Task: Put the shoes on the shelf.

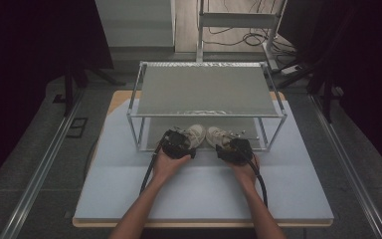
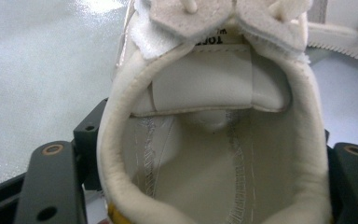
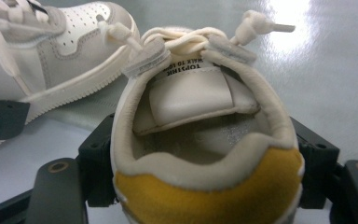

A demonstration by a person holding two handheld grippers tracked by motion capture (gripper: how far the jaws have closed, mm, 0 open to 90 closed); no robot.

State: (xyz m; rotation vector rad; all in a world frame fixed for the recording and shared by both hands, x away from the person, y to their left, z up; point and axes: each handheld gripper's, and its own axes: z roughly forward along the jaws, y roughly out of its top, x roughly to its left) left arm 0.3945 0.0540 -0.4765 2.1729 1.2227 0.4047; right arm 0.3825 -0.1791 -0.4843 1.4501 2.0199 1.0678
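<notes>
- Metal rack point(image 1: 206, 89): two cream sneakers at front edge of its lower level, toes pointing to 12 o'clock.
- My left claw point(image 1: 177, 142) clamped on heel of left sneaker point(image 2: 214, 140), jaws tight on both sides.
- My right claw point(image 1: 235, 148) clamped on right sneaker point(image 3: 205, 140), yellow heel tab point(image 3: 205, 196) facing me.
- Sneakers sit side by side, nearly touching.
- Rack's front posts at 10 & 2 o'clock of my hands; top shelf overhangs the toes.
- Grey mat point(image 1: 204, 184) under it all.

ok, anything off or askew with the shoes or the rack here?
Nothing stands out. Each gripper holds one white sneaker at the heel: left gripper on the left sneaker, right gripper on the right sneaker. Both sit upright at the metal rack's lower shelf, which looks square.
</notes>
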